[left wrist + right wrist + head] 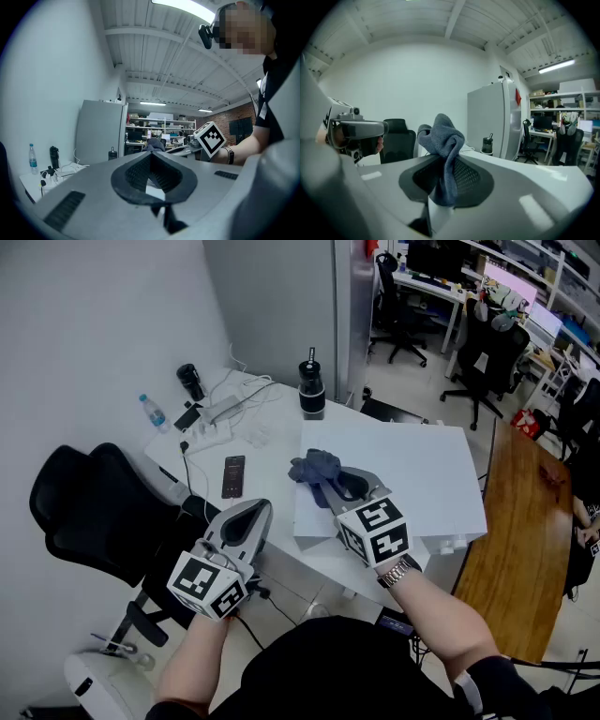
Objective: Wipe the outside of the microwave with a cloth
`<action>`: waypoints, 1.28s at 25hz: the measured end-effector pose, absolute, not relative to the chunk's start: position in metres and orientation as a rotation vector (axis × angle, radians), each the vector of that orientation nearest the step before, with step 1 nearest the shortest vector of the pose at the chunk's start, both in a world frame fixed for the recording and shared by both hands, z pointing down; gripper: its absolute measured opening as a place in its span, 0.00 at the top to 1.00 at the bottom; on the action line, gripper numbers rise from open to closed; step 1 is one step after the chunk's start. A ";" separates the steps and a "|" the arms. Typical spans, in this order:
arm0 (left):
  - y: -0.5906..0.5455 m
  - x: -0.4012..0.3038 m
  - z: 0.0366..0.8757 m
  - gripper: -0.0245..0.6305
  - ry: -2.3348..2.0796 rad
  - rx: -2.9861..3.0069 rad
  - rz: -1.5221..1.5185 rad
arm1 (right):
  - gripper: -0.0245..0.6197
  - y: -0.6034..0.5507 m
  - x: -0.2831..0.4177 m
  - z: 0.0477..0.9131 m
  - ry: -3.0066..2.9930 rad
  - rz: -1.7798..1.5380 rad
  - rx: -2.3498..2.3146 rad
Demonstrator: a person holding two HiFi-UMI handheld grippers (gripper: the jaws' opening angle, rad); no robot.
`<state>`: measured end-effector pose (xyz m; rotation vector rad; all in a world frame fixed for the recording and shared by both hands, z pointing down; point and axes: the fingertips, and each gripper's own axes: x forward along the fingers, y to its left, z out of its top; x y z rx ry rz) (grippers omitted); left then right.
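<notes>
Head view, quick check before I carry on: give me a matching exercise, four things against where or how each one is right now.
Things:
1. cloth
2. left gripper
3. phone
4. water bottle

Place or state:
A. lying flat on the table, left of the microwave
B. standing by the wall, at the table's left end
C. clamped in the right gripper, over the microwave's top
D. shut, with nothing held

Pairs: 1-C, 2-D, 3-A, 4-B
</notes>
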<state>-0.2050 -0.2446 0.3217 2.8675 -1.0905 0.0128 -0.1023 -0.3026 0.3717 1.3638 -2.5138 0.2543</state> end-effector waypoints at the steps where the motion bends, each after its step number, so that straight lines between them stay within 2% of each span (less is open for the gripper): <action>1: -0.248 -0.210 0.323 0.96 -1.094 2.863 0.013 | 0.85 -0.307 -0.108 0.375 -2.502 0.255 1.353; 9: -0.274 -0.228 0.336 0.96 -1.066 2.843 0.002 | 0.86 -0.335 -0.134 0.406 -2.365 0.275 1.294; 15: -0.289 -0.223 0.339 0.96 -1.025 2.863 -0.011 | 0.86 -0.347 -0.135 0.421 -2.231 0.167 1.241; 32: -0.304 -0.172 0.333 0.96 -0.846 2.953 -0.023 | 0.86 -0.342 -0.059 0.431 -2.076 0.182 1.358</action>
